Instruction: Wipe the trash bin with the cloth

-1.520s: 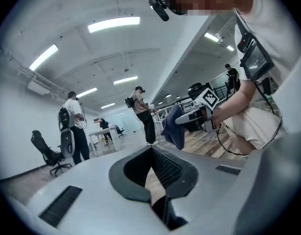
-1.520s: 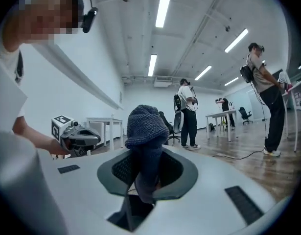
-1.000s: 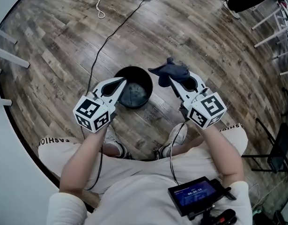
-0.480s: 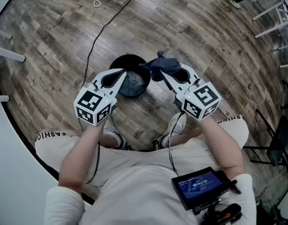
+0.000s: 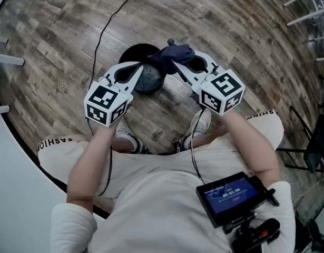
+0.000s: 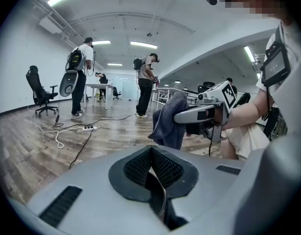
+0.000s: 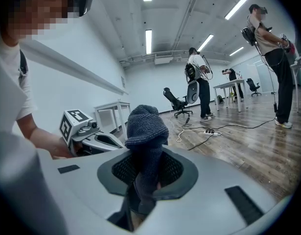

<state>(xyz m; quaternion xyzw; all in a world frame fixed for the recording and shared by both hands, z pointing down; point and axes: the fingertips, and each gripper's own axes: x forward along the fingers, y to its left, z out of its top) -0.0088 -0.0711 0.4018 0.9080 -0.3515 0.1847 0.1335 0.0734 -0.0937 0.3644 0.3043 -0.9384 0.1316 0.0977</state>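
One bin (image 5: 131,50) on the floor (image 5: 230,25): left gripper (image 5: 141,66) pressed together, empty, tip over the bin's left side (contact unclear from above); right gripper (image 5: 176,63) pinching the cloth (image 5: 175,52), bunched above the right rim. Risk: nothing holds the bin and it looks light, so a sideways wipe could slide or tip it; a rim snag could drag the cloth free.

Left tongs (image 6: 151,161) closed; right tongs (image 6: 181,115) ahead grip a dark cloth (image 6: 168,125).

Moved: cloth (image 5: 175,51) over bin (image 5: 128,54) rim with right tongs (image 5: 173,63); left tongs (image 5: 142,66) closer.
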